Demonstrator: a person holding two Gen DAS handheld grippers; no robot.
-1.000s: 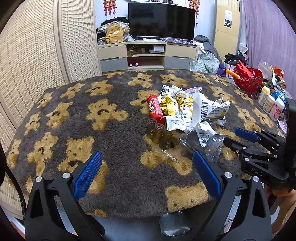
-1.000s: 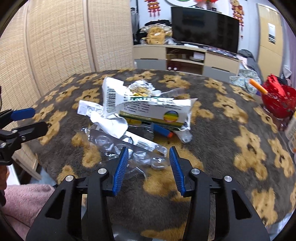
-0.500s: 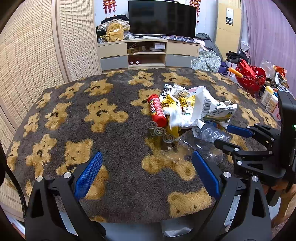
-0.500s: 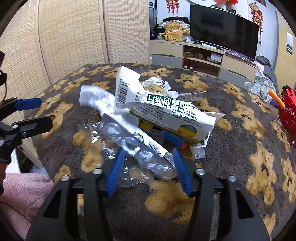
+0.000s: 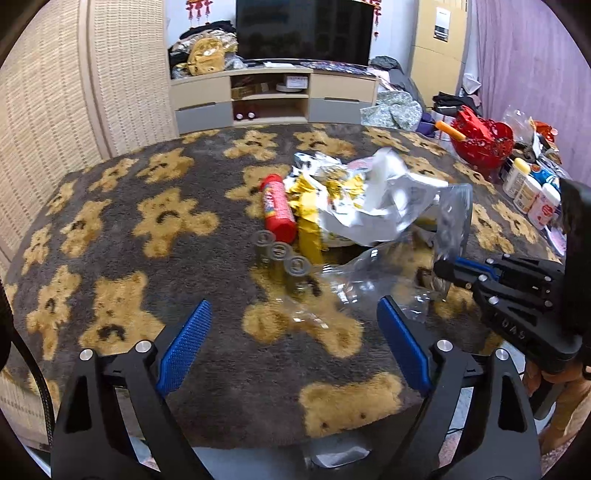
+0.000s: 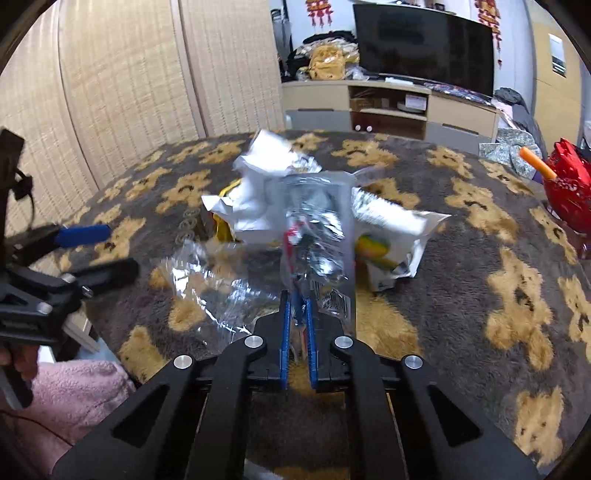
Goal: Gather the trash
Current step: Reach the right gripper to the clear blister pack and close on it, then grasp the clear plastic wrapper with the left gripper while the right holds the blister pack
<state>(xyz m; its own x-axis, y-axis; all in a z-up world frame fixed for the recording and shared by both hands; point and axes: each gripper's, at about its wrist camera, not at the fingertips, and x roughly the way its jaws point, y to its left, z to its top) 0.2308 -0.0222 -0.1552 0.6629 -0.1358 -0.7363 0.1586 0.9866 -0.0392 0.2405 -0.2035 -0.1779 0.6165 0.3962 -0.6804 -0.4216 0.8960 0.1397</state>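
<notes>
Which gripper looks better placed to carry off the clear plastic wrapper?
The right gripper: it is already shut on the clear plastic wrapper. The left gripper is closing on nothing.

I'm in a home living room: ahead of my gripper stand a television [image 5: 303,31], a low media cabinet [image 5: 273,94] and woven screens [image 6: 129,74].

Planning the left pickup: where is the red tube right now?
Left wrist view, centre: the red tube lies on the bear blanket, left of the wrapper pile, just behind three clear vials.
</notes>
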